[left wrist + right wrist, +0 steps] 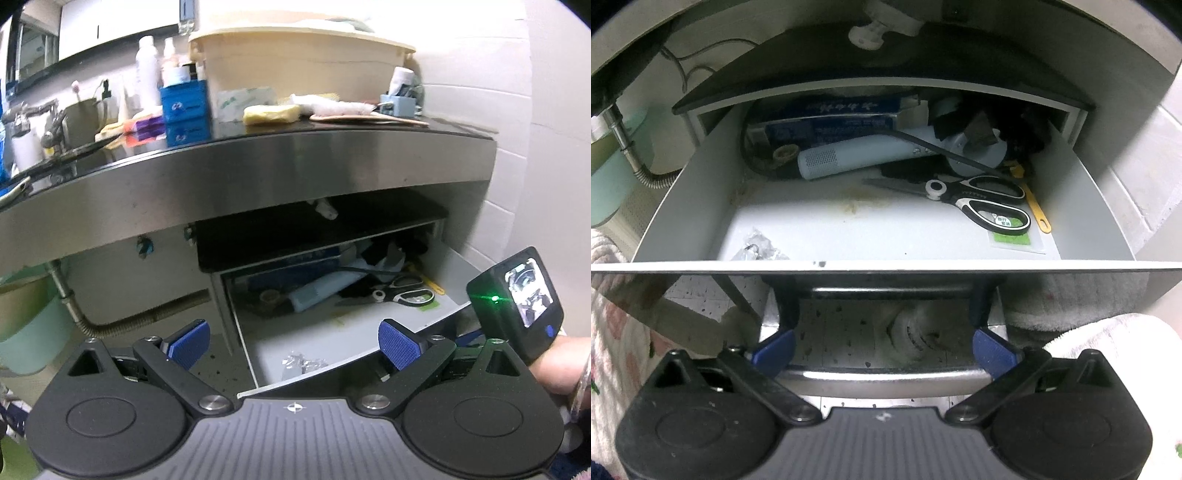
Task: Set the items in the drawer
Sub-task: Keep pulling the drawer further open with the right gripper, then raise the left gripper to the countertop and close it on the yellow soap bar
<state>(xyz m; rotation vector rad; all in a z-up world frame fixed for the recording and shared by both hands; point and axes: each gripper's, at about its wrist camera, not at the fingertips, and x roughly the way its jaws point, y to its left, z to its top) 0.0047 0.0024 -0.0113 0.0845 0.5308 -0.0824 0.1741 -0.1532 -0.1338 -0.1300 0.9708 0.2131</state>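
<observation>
The drawer under the counter stands pulled out, also in the left wrist view. It holds black-handled scissors, a pale blue cylinder, a blue box and a crumpled clear wrapper. My right gripper is open, its blue pads on either side of the drawer's metal bar handle. My left gripper is open and empty, held above the drawer's front left corner. On the counter lie a yellow sponge and a white cloth.
The counter carries a blue box, bottles, a cream tub and a small blue holder. A drain hose and green bin sit left of the drawer. Towels lie on the floor.
</observation>
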